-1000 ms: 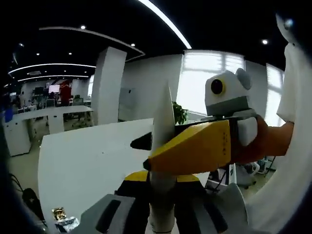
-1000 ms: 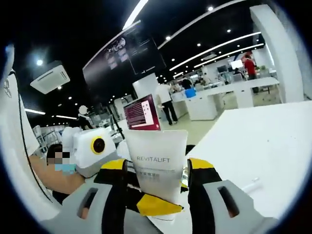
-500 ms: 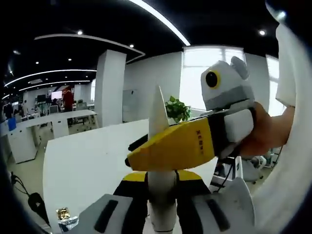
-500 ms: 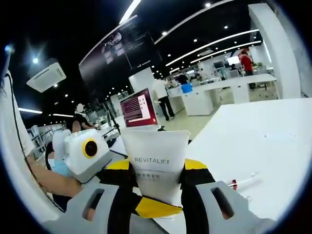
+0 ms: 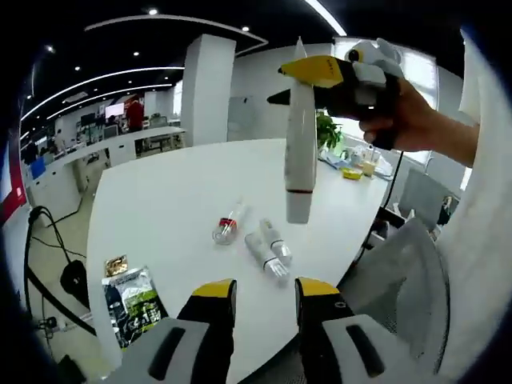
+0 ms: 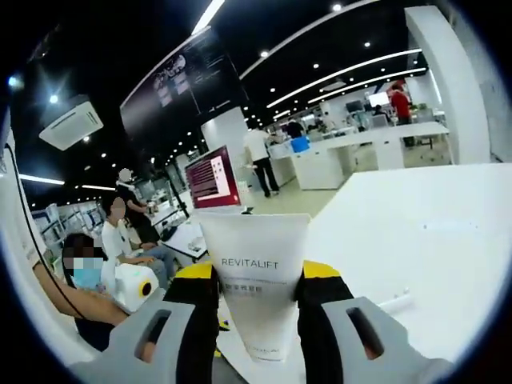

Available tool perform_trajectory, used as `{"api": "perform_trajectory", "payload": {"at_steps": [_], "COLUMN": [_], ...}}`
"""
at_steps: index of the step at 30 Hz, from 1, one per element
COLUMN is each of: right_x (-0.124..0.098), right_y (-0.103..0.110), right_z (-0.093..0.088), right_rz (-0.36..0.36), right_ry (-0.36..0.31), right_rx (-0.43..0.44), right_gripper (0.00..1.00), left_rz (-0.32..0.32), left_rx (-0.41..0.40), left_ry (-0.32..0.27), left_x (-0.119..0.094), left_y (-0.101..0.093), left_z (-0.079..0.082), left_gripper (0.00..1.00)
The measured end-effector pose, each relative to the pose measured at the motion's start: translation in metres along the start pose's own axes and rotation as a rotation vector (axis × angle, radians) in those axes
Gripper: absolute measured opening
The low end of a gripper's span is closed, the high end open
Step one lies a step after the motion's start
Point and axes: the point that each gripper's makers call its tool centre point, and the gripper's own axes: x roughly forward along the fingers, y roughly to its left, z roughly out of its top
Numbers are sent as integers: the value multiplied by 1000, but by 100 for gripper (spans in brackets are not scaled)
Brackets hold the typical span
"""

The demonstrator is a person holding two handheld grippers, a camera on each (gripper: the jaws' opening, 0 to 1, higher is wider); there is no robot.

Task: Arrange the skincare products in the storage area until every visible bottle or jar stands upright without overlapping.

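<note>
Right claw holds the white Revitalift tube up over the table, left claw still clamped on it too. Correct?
Not quite. The left claw has let go and stands open, as the left gripper view shows. The right claw alone holds the white Revitalift tube over the table.

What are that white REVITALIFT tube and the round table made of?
The REVITALIFT tube looks like soft matte white plastic, judging by its flat crimped top edge. The table has a smooth white top, probably laminate or painted board; its faint sheen leaves that open.
</note>
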Motion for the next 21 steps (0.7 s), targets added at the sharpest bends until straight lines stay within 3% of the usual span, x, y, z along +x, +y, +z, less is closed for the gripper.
{"api": "perform_trajectory", "payload": {"at_steps": [3, 4, 6, 8, 9, 10, 11, 12, 15, 17, 21], "right_x": [8, 11, 19, 25, 30, 33, 38, 42, 50, 51, 46], "right_y": [-16, -21, -37, -49, -58, -65, -76, -82, -110, -124, -157], "right_z": [0, 0, 4, 6, 7, 7, 6, 5, -4, -7, -5], "right_rz": [-14, -21, -46, -60, -68, -78, -93, -103, -148, -176, -246], "right_ry": [-3, -5, -12, -23, -28, -32, -33, -32, -23, -15, -22], "right_rx": [7, 4, -18, -22, -27, -30, -42, -52, -54, -49, -63], "right_gripper": [35, 35, 35, 35, 35, 35, 35, 35, 35, 35, 35], "left_rz": [100, 80, 48, 103, 152, 174, 184, 189, 213, 222, 212], "left_rx": [32, 7, -154, -49, 75, 116, 139, 154, 68, 47, 91], "left_ry": [132, 138, 97, 146, 131, 132, 203, 239, 205, 229, 272], "left_x": [7, 11, 22, 23, 25, 28, 30, 30, 29, 30, 32], "left_y": [19, 16, 7, 14, 20, 23, 24, 26, 34, 38, 35], "left_z": [-29, -34, -39, -47, -46, -49, -62, -67, -66, -71, -80], "left_gripper": [30, 29, 28, 25, 23, 23, 23, 23, 22, 22, 22]}}
